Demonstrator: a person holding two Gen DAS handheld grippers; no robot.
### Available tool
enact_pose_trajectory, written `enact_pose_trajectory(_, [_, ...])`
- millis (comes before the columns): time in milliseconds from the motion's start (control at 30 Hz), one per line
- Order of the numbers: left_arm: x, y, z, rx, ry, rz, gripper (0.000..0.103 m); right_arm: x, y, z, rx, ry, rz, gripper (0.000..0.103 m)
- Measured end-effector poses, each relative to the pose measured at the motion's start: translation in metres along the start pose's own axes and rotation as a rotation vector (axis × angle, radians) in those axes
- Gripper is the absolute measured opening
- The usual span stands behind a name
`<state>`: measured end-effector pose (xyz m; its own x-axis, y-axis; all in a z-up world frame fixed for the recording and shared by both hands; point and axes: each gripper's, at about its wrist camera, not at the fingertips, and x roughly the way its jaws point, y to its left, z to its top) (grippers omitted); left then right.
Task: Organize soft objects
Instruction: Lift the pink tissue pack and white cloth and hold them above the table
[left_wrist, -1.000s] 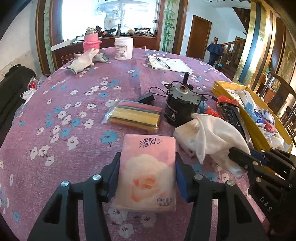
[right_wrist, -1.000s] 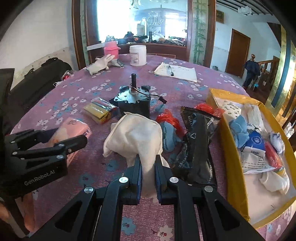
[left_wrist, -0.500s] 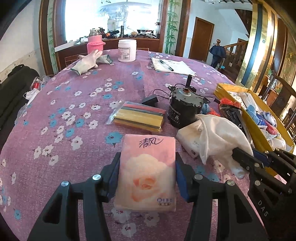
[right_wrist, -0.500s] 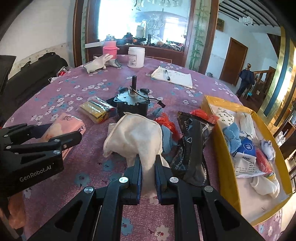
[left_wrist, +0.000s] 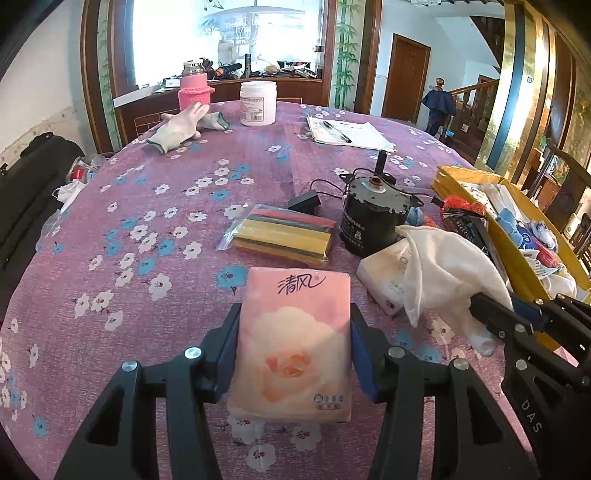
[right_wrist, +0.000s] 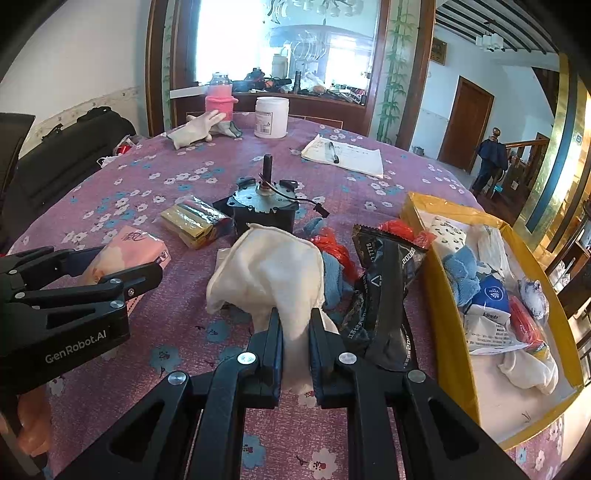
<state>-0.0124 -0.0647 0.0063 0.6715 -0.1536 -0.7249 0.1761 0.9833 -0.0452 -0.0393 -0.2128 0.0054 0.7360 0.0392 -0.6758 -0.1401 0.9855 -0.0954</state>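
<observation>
left gripper (left_wrist: 293, 345) clamped on pink tissue pack (left_wrist: 293, 339), both held over the purple floral tablecloth (left_wrist: 147, 229). right gripper (right_wrist: 295, 341) pinched narrow on white cloth (right_wrist: 269, 273), whose bulk drapes over a second tissue pack (left_wrist: 384, 277). black motor (right_wrist: 264, 208) sits just behind the cloth, yellow sponge pack (left_wrist: 284, 234) to its left. black snack bag (right_wrist: 388, 280) lies between the cloth and the yellow box (right_wrist: 443, 295), which holds soft items. gloves (left_wrist: 181, 125), white jar (left_wrist: 258, 103), papers (left_wrist: 347, 133) at far edge.

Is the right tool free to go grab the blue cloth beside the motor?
Probably not yet: the right tool is shut on the white cloth, which drapes in front of the blue cloth. It must drop that first.
</observation>
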Motion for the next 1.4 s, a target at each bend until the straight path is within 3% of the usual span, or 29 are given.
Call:
enact_pose_trajectory(467, [-0.007,0.004,0.0,-0.025,-0.037,0.067,0.052,-0.011,-0.006,-0.001,0.028,-0.046,-0.002,0.013])
enact_pose_trajectory(1400, [-0.026,-0.026,-0.003,0.061,-0.098,0.137,0.052,-0.034,-0.032,-0.012,0.106,-0.105,0.04,0.014])
